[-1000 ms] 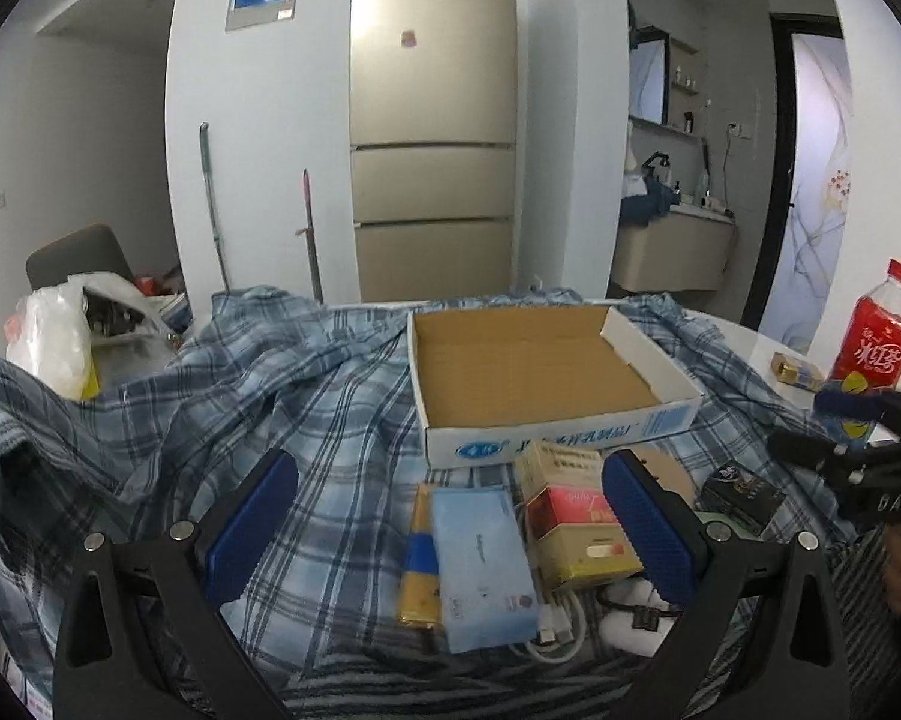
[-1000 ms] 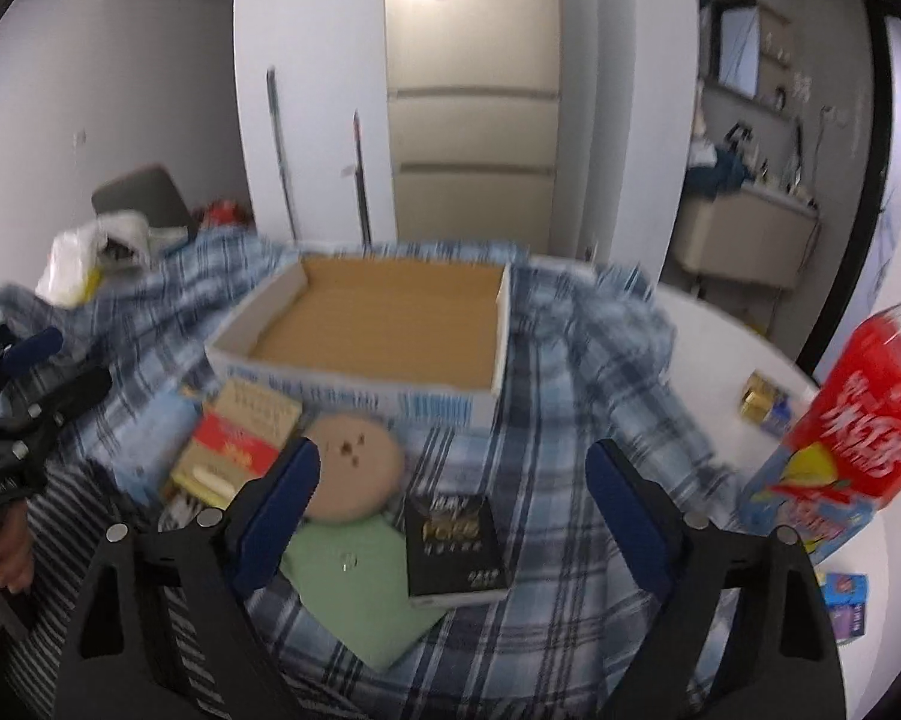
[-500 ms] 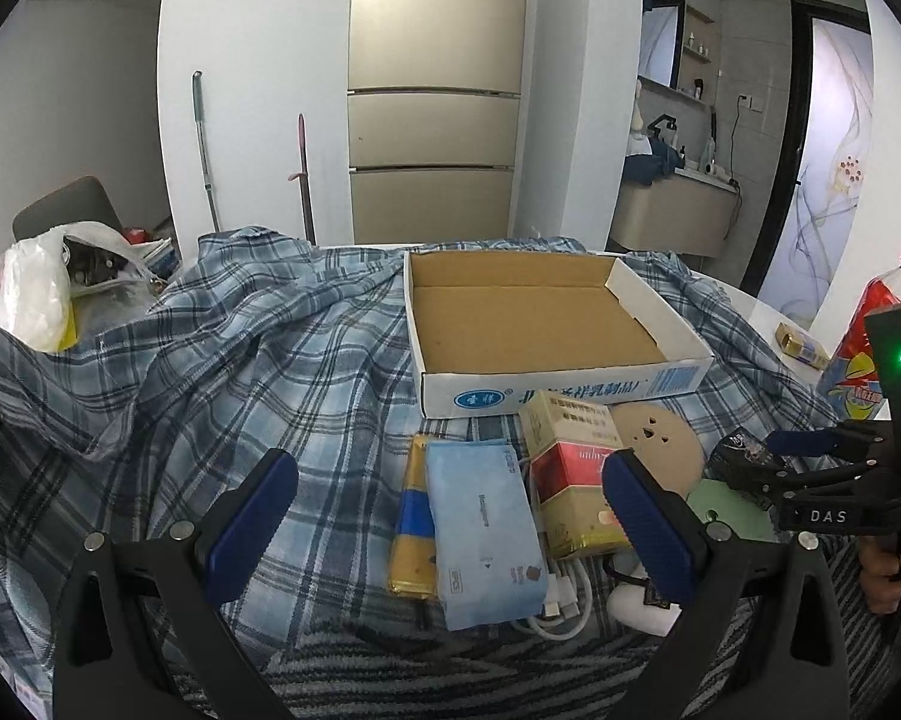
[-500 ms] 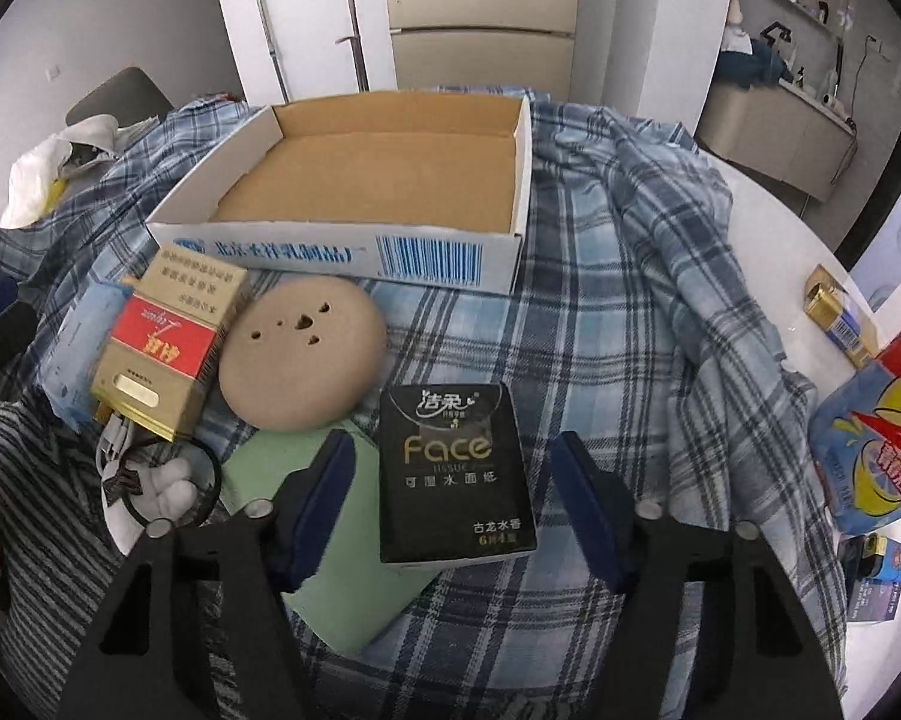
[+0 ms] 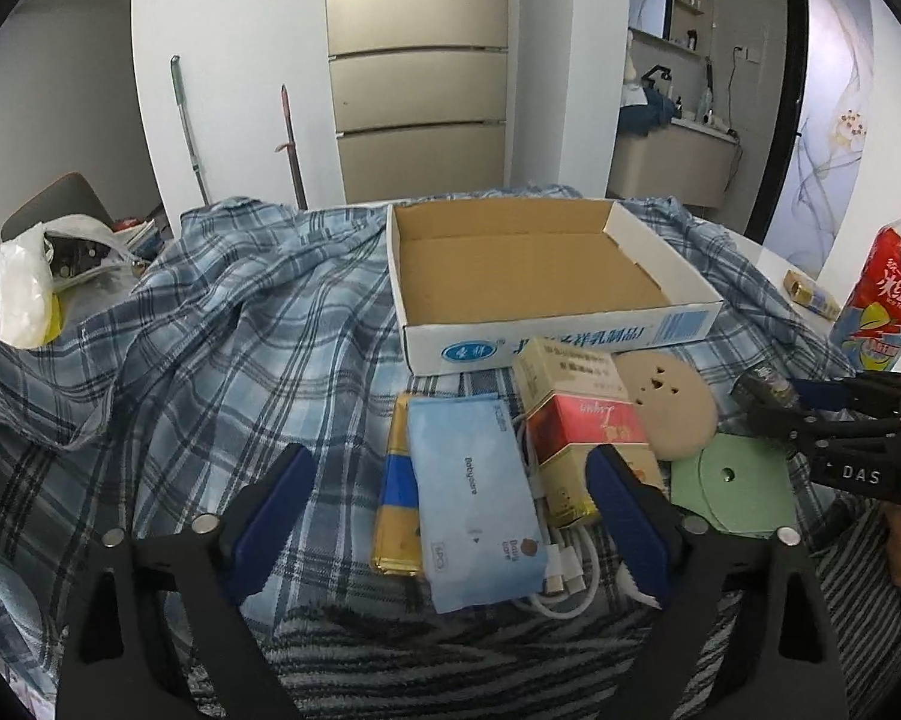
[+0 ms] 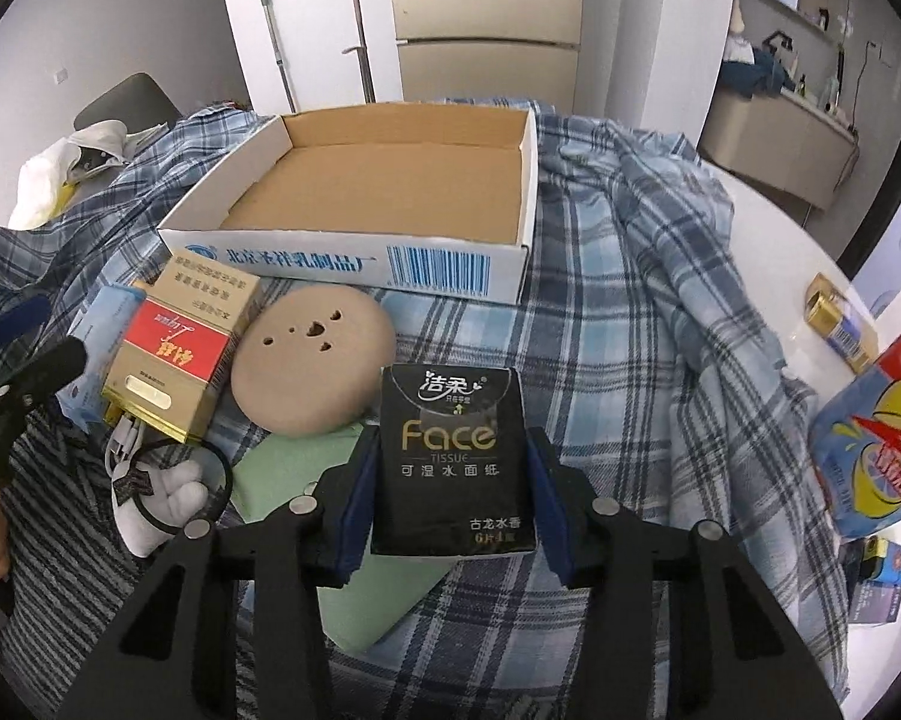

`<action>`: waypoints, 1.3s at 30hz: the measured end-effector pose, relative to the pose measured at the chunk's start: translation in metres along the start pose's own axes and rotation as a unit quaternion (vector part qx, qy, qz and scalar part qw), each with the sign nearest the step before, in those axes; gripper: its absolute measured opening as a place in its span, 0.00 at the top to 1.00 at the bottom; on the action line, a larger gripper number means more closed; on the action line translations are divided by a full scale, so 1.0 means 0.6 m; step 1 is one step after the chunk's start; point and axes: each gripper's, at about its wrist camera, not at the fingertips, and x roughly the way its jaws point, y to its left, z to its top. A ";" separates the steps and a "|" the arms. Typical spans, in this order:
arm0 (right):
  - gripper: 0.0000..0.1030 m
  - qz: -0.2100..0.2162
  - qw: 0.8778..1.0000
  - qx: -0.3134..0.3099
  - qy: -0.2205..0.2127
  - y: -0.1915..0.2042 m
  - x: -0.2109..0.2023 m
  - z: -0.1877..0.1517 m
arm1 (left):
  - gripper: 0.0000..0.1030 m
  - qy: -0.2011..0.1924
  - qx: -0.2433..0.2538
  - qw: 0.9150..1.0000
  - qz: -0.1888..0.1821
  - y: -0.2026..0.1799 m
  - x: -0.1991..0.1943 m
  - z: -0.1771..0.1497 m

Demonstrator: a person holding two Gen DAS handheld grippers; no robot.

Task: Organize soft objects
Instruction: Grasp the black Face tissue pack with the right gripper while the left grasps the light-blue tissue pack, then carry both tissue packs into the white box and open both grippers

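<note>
My right gripper (image 6: 450, 492) is shut on a black "Face" tissue pack (image 6: 453, 456), pads on both its sides, over the plaid cloth. It also shows at the right of the left wrist view (image 5: 822, 414). My left gripper (image 5: 450, 510) is open and empty, hovering over a light blue wipes pack (image 5: 474, 498). An open cardboard box (image 5: 546, 276) (image 6: 384, 198) stands behind. A tan round sponge (image 6: 312, 372) (image 5: 666, 402) and a green cloth (image 6: 342, 516) (image 5: 732, 486) lie in front of the box.
A red and gold carton (image 5: 582, 426), a gold bar pack (image 5: 396, 510), white cable (image 5: 564, 570) and a white charger (image 6: 162, 504) lie nearby. A red drink bottle (image 5: 882, 294) and gold battery pack (image 6: 840, 324) sit right. White plastic bag (image 5: 12, 294) at left.
My right gripper moved down and forward onto the black tissue pack and closed on it. My left gripper came slightly lower and nearer the blue wipes pack, still open.
</note>
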 end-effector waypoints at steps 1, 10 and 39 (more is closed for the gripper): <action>0.56 -0.001 1.000 -0.001 -0.002 -0.001 -0.002 -0.001 | 0.16 0.004 -0.001 1.000 -0.001 0.001 0.003 0.000; 0.56 0.000 1.000 -0.005 -0.004 0.001 -0.005 0.000 | 0.52 0.042 0.004 0.999 -0.017 -0.001 0.029 -0.004; 0.56 0.003 0.971 -0.039 -0.235 0.038 -0.132 -0.021 | 0.61 -0.196 0.015 0.979 -0.051 -0.018 -0.135 -0.006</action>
